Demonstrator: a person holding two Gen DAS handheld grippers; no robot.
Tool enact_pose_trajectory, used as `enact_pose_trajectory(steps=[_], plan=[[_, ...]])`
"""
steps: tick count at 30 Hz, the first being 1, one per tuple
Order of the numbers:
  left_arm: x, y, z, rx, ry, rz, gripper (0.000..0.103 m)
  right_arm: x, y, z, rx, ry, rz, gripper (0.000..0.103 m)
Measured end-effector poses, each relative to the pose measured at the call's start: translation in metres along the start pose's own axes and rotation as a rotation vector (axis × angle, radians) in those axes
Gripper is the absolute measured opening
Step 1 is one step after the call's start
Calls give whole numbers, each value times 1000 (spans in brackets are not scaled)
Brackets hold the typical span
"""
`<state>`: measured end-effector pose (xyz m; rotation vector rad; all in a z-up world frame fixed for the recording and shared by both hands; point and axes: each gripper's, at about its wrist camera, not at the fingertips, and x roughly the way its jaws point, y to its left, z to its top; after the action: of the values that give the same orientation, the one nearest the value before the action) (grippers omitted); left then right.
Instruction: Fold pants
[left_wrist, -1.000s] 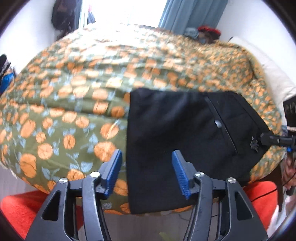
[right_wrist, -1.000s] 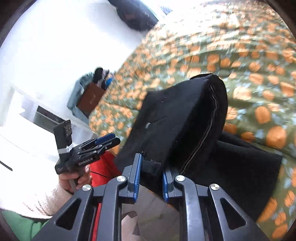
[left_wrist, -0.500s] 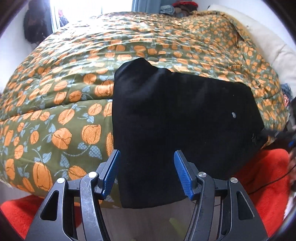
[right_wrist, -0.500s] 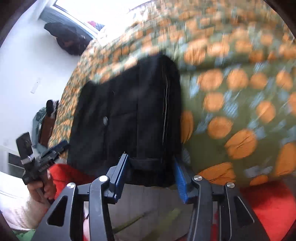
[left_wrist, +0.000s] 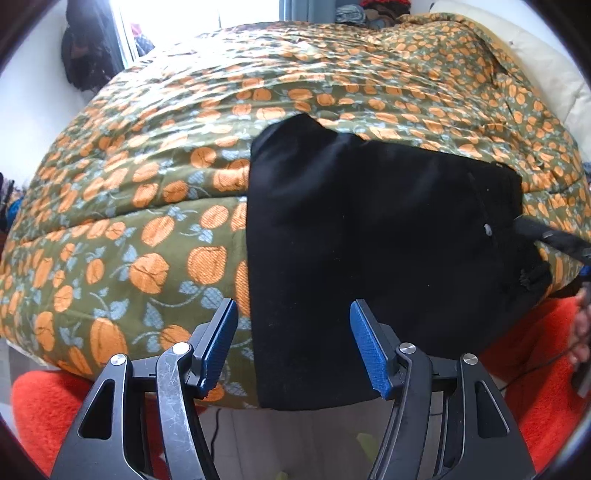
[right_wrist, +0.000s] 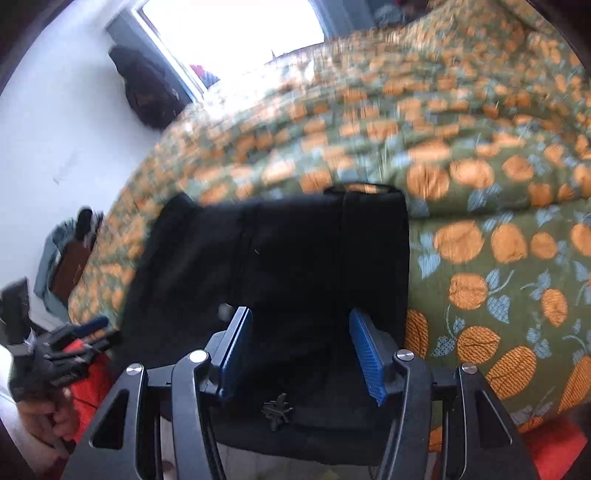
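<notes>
Left wrist view: both grippers, left gripper (left_wrist: 290, 347) and right gripper (right_wrist: 301, 349), gape wide, empty, at folded pants' (left_wrist: 369, 236) near edge.

Setting: home bedroom | evidence: bed under pumpkin-print quilt (left_wrist: 155, 206); bright window (right_wrist: 236, 33); blue curtain (left_wrist: 306, 9); dark garment hanging on wall (right_wrist: 147, 92)

We see daylight pouring from the window (right_wrist: 236, 40), blown out to white in both views. The left view is sharp; the right view smears the far bedspread (right_wrist: 369, 122). The black pants (left_wrist: 369, 229) lose nearly all detail. Fisheye bending darkens the corners.
</notes>
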<state>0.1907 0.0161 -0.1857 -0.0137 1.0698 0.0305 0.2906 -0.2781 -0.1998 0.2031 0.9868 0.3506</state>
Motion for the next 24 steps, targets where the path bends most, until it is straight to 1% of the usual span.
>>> enact_pose_trajectory(steps=[1, 2, 3, 4, 5, 6, 7, 9, 10, 12, 15, 17, 19, 21, 22, 23, 24], plan=[[-2, 1, 0, -3, -6, 0, 70, -10, 3, -1, 2, -21, 18, 56], [-2, 1, 0, -7, -10, -2, 71, -28, 11, -3, -10, -57, 40, 56], [-1, 1, 0, -11, -11, -5, 71, -38, 17, -6, -25, -83, 50, 57], [1, 1, 0, -15, -7, -7, 72, -47, 23, -9, -43, -106, 62, 62], [5, 1, 0, -22, 5, -9, 72, -52, 31, -17, -61, -116, 69, 65], [8, 1, 0, -27, 15, -12, 72, -48, 37, -21, -71, -109, 65, 69], [12, 0, -2, -30, 29, -14, 72, -45, 37, -27, -76, -95, 61, 70], [15, -2, -5, -24, 42, -14, 72, -23, 31, -46, -59, -9, 29, 70], [15, -3, -6, -19, 43, -13, 72, -16, 27, -55, -40, 13, 28, 70], [14, -3, -8, -9, 40, -10, 72, -19, 29, -58, -50, -1, 28, 70], [13, -1, -9, -13, 38, -12, 74, -32, 38, -54, -94, -63, 44, 70], [13, 1, -9, -20, 42, -17, 74, -28, 37, -53, -86, -68, 54, 70], [11, 5, -10, -23, 41, -24, 74, -31, 33, -51, -61, -71, 67, 70], [5, 16, -10, -32, 26, -40, 74, -44, 18, -45, 1, -129, 85, 70], [1, 24, -10, -48, 10, -60, 77, -52, 7, -40, 38, -159, 85, 71], [-2, 35, -9, -76, -8, -93, 83, -58, -5, -36, 75, -175, 82, 73], [-3, 45, -6, -108, -23, -126, 86, -61, -19, -31, 125, -174, 76, 76]])
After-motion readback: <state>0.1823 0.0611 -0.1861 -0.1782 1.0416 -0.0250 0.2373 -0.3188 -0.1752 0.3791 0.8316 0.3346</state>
